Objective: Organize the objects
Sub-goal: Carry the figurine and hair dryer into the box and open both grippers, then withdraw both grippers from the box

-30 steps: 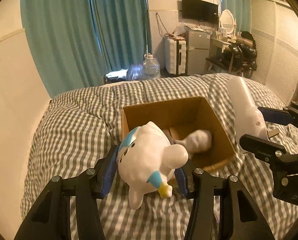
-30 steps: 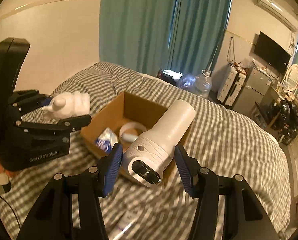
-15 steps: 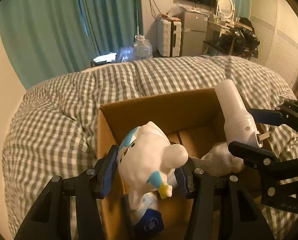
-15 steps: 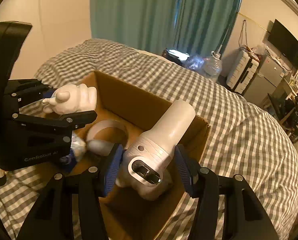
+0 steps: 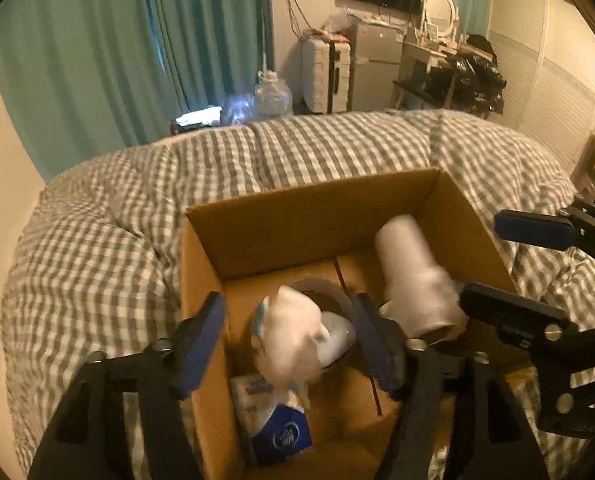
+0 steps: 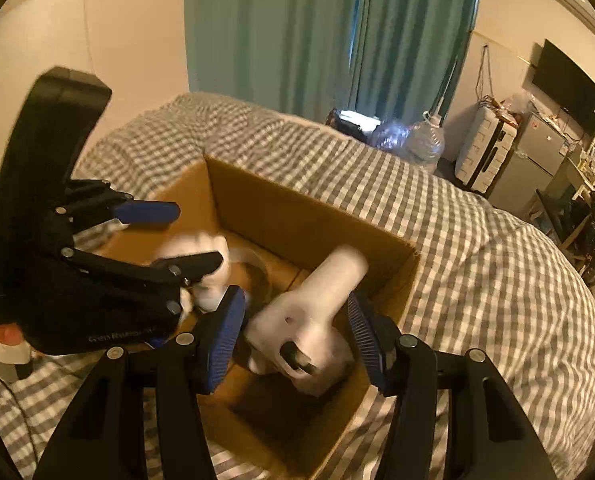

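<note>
In the left wrist view, the cardboard box point(image 5: 297, 216) is sitting mid-frame on the bed point(image 5: 97, 240). Inside it, the toy figure point(image 5: 287, 338) is lying at lower centre over a tape roll point(image 5: 317, 286), the tissue pack point(image 5: 273, 424) below it, and the cylindrical device point(image 5: 413, 276) to its right. A suitcase point(image 5: 323, 76) is standing behind the bed, top centre.

White toy point(image 5: 287, 332), motion-blurred
</note>
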A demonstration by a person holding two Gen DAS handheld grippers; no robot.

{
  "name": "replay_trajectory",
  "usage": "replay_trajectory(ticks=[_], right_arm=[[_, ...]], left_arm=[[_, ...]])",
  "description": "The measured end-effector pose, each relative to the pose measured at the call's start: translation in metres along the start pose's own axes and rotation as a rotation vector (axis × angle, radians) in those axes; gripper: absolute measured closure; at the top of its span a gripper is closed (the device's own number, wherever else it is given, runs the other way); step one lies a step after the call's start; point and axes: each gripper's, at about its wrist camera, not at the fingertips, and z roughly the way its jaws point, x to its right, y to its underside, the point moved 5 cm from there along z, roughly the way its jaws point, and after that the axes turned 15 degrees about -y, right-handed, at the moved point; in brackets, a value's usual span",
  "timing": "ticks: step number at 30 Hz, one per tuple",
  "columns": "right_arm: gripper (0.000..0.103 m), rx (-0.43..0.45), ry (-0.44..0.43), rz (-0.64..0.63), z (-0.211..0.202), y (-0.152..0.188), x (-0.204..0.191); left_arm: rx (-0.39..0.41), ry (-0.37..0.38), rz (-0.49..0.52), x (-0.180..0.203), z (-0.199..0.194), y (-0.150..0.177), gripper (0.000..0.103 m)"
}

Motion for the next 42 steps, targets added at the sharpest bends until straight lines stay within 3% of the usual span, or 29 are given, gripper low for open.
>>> replay_trajectory(ticks=[4, 7, 15, 21, 30, 42], right_arm=[[0.041, 0.037, 0.017, -0.009, -0.039, -0.003, -0.014], [0.037, 0.075, 0.057, -0.023, -0.075, -0.012, -0.022], [0.027, 0.168, 0.097, -0.046, -0.157, -0.023, -0.06], [0.024, 0.156, 0.104, -0.083, -0.18, -0.001, -0.089], [0.023, 0.104, 0.104, -0.069, -0.172, 0.059, -0.098], [0.023, -0.062, 0.072, 0.049, -0.106, 0.158, -0.081]], left_arm=[[0.033, -0.011, -0.023, -0.01, -0.033, -0.001, 0.019], [0.059, -0.065, -0.064, -0.019, -0.06, -0.004, 0.01], [0.092, -0.123, -0.124, -0.038, -0.127, -0.005, 0.005], [0.087, -0.131, -0.137, -0.042, -0.16, 0.017, 0.005], [0.021, -0.119, -0.103, -0.024, -0.158, 0.076, 0.005], [-0.089, -0.107, -0.064, 0.016, -0.138, 0.171, 0.005]])
